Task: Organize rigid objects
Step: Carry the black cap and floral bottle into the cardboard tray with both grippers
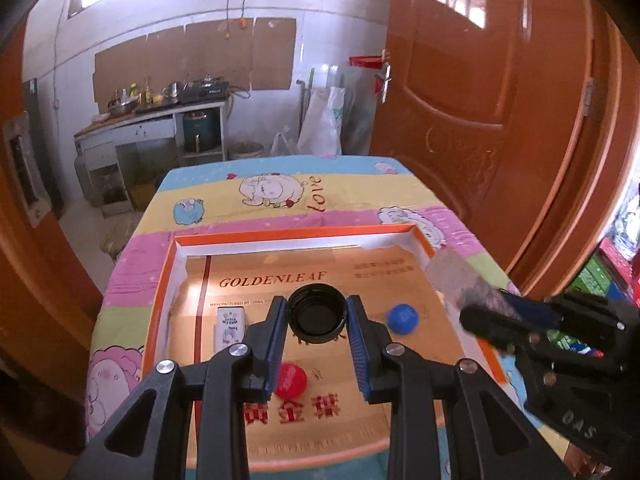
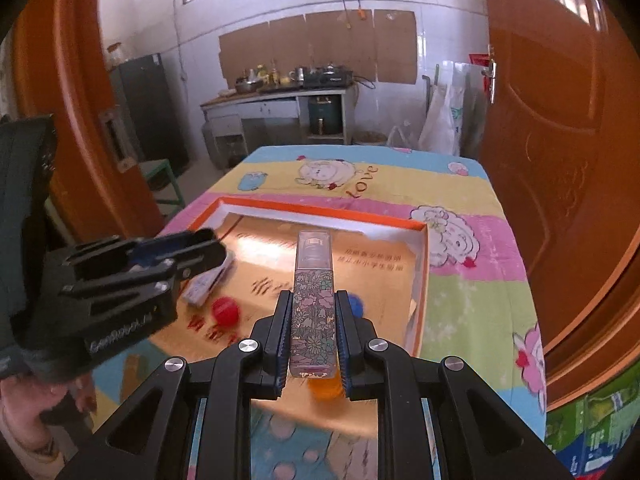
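My left gripper [image 1: 316,302] is shut on a black bottle cap [image 1: 316,316], open side up, above the gold floor of an orange-rimmed box tray [image 1: 296,234]. In the tray lie a blue cap [image 1: 403,318], a red cap [image 1: 291,380] and a small white box [image 1: 230,328]. My right gripper [image 2: 314,295] is shut on a flat floral-patterned bottle [image 2: 313,304] that points forward over the tray [image 2: 320,210]. An orange cap [image 2: 326,388] shows under the bottle. Each gripper appears in the other's view: the right gripper [image 1: 466,314] at the right, the left gripper [image 2: 212,246] at the left.
The tray rests on a table under a cartoon sheep cloth [image 1: 280,192]. Brown doors [image 1: 500,100] flank the table on both sides. A kitchen counter [image 2: 276,96] stands at the back wall. Coloured cartons [image 2: 592,420] sit at the lower right.
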Demonstrator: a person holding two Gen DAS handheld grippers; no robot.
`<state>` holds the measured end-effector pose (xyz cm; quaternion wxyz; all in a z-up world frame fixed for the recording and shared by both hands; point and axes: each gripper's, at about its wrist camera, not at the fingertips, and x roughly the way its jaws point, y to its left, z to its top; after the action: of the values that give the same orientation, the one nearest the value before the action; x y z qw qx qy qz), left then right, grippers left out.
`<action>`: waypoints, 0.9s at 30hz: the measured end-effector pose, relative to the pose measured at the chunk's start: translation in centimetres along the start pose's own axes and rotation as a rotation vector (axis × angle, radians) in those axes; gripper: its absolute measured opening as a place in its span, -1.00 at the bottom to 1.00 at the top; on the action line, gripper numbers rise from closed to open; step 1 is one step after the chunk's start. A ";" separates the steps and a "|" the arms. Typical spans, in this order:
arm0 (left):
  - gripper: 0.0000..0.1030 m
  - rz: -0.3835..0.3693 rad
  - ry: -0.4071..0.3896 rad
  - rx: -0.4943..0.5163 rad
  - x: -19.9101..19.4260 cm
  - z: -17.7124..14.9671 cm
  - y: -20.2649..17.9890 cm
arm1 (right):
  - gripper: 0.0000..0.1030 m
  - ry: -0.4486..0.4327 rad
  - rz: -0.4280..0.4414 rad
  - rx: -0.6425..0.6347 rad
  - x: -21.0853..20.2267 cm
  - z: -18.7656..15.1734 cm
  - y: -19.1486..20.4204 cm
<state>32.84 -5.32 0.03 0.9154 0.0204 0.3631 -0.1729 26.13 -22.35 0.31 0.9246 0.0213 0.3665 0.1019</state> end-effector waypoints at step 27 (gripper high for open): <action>-0.41 0.015 0.135 -0.063 8.1 -0.2 2.0 | -0.61 0.152 -0.109 0.051 10.5 1.1 -5.7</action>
<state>38.90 -5.82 -5.70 0.8904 0.0062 0.4288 -0.1526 35.39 -25.77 -6.61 0.8975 0.0171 0.4385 0.0434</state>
